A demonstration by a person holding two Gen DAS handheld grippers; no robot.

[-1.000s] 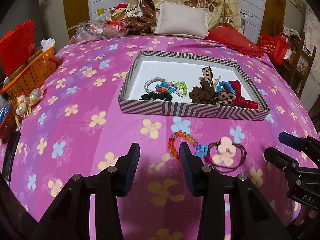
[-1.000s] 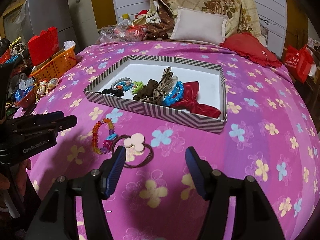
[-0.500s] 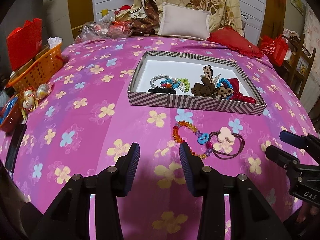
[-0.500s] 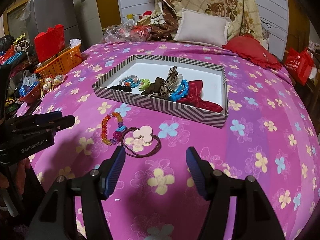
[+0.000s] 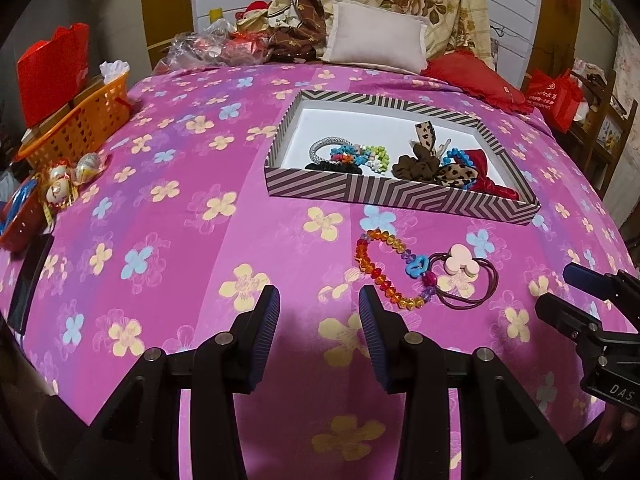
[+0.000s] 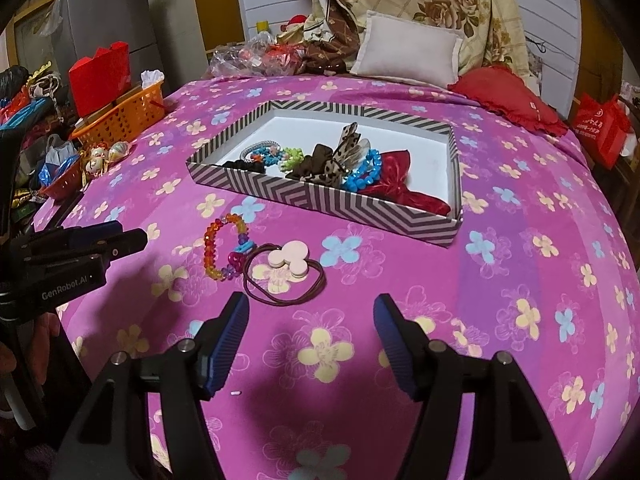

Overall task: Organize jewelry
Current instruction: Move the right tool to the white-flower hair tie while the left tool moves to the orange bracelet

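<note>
In front of your tray (image 5: 400,196) lie a beaded bracelet (image 5: 384,268) and, touching its right side, a hair tie (image 5: 466,280).

The left tongs (image 6: 120,240) body reads "GenRobot.AI"; the right tongs (image 5: 576,292) body reads "DAS".

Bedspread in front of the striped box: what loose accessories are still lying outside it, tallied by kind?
Beaded bracelet: 1
Hair tie with a pale mouse-shaped charm: 1
Total: 2, lying touching each other on the bedspread, outside the striped box. Both grippers' jaws are open and hold nothing.
</note>
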